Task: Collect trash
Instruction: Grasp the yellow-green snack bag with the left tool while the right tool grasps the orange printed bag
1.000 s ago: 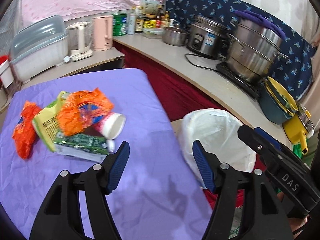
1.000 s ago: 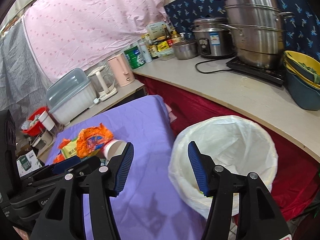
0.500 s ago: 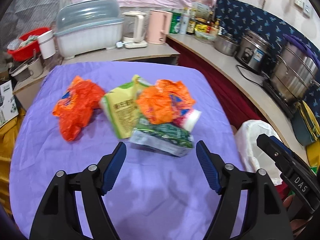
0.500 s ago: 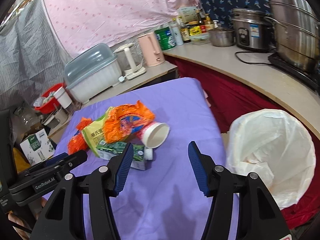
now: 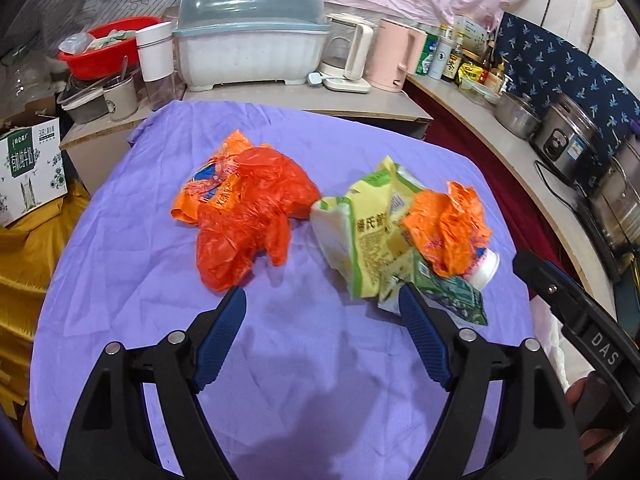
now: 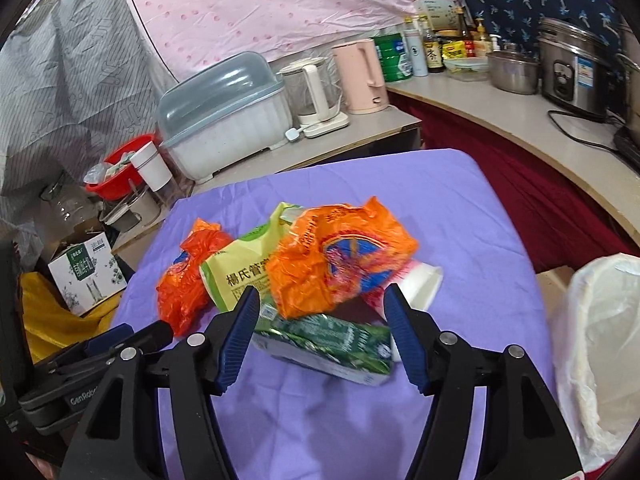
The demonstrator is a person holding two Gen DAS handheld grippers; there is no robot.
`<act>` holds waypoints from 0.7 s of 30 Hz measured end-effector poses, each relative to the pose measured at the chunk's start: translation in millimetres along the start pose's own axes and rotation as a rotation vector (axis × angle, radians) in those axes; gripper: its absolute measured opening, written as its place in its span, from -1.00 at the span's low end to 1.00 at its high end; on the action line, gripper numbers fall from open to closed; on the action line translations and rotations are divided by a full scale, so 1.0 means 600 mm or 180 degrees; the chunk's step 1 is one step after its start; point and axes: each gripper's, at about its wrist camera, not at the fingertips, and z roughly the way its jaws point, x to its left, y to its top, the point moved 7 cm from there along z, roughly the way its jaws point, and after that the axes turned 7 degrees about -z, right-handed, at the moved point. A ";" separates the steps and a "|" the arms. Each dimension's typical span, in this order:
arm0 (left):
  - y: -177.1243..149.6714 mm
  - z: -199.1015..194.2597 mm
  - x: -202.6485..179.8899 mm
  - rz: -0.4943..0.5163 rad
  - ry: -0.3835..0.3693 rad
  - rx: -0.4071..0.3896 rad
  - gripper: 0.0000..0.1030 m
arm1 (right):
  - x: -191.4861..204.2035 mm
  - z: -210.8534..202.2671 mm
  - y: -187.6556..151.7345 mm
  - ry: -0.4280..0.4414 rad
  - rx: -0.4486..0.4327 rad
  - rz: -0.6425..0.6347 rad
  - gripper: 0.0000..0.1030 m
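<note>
Trash lies on a purple-covered table (image 5: 132,280): a red-orange plastic bag (image 5: 248,216), a yellow-green packet (image 5: 360,232), a crumpled orange wrapper (image 5: 448,228), a green carton (image 5: 444,296) and a white cup (image 5: 486,270). My left gripper (image 5: 322,306) is open and empty, just short of the red-orange bag. My right gripper (image 6: 320,302) is open and empty, with the green carton (image 6: 328,340) and orange wrapper (image 6: 340,264) between its fingers. The white cup (image 6: 420,280) lies by its right finger. A white-lined bin (image 6: 600,344) stands to the right.
Behind the table a counter holds a dish box with a grey lid (image 5: 248,48), a kettle (image 5: 348,56) and a pink jug (image 5: 394,56). A rice cooker (image 6: 572,68) and pots stand on the counter at right. A cardboard box (image 5: 32,168) sits at left.
Both grippers have swung left from the bin toward the trash pile and moved closer. The right gripper now frames the green carton; the left faces the red-orange bag.
</note>
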 end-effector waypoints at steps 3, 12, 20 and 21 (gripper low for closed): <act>0.011 0.013 0.008 -0.0020 -0.0002 0.0017 0.46 | 0.013 0.030 0.012 0.0013 0.0030 -0.0036 0.28; 0.032 0.061 0.005 -0.0051 -0.0085 0.0097 0.50 | 0.021 0.108 0.015 -0.0017 0.0187 -0.0079 0.29; 0.039 0.104 -0.020 -0.0046 -0.0127 0.0178 0.50 | 0.007 0.122 0.003 -0.0007 0.0249 -0.0031 -0.32; 0.039 0.110 -0.024 -0.0037 -0.0125 0.0184 0.50 | 0.003 0.117 0.002 -0.0016 0.0228 -0.0035 -0.35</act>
